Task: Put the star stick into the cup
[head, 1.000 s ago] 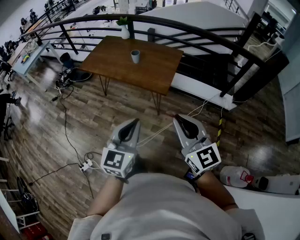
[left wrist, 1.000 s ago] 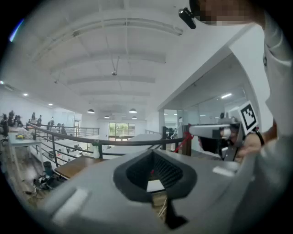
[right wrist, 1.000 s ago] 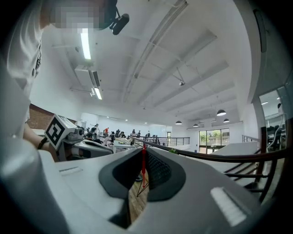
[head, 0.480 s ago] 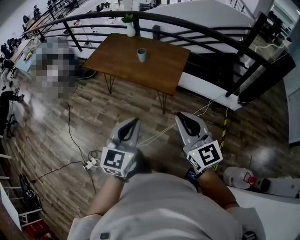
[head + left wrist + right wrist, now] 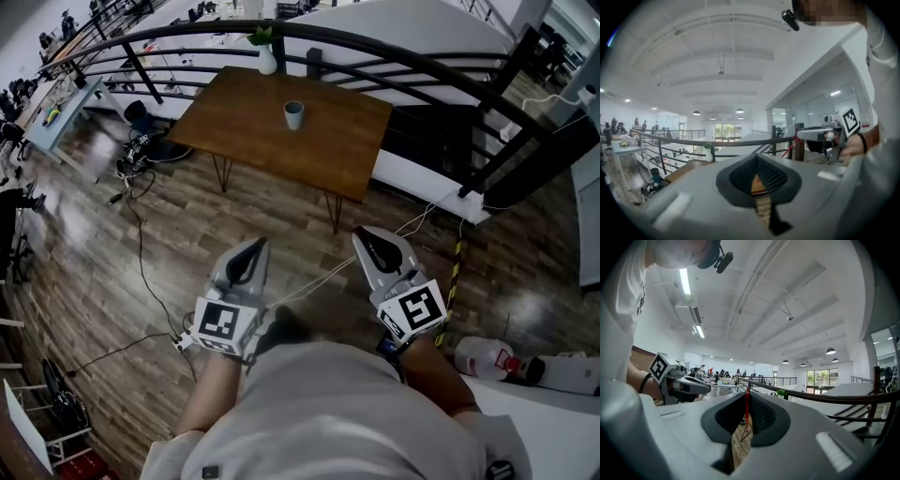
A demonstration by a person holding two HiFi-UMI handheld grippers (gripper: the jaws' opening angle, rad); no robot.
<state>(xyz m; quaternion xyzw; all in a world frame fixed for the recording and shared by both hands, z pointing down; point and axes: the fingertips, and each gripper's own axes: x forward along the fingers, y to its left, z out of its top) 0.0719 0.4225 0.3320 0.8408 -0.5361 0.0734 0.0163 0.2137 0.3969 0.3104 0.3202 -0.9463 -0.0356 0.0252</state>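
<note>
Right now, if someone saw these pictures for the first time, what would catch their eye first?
Probably the two grey tongs held out over the wood floor: the left tongs closed on nothing, the right tongs pinching a thin red stick. Ahead stands a brown wooden table by the black railing, with a lone pale cup on top.

A brown wooden worktop (image 5: 253, 112) on thin hairpin legs stands against a black railing (image 5: 506, 98). A white vase (image 5: 267, 61) with a green sprig sits at its far edge. On the dark plank floor (image 5: 94, 253), a black cable (image 5: 141, 272) runs to a white power strip (image 5: 178, 342). A white jug (image 5: 483, 358) with a red label lies at the right.
</note>
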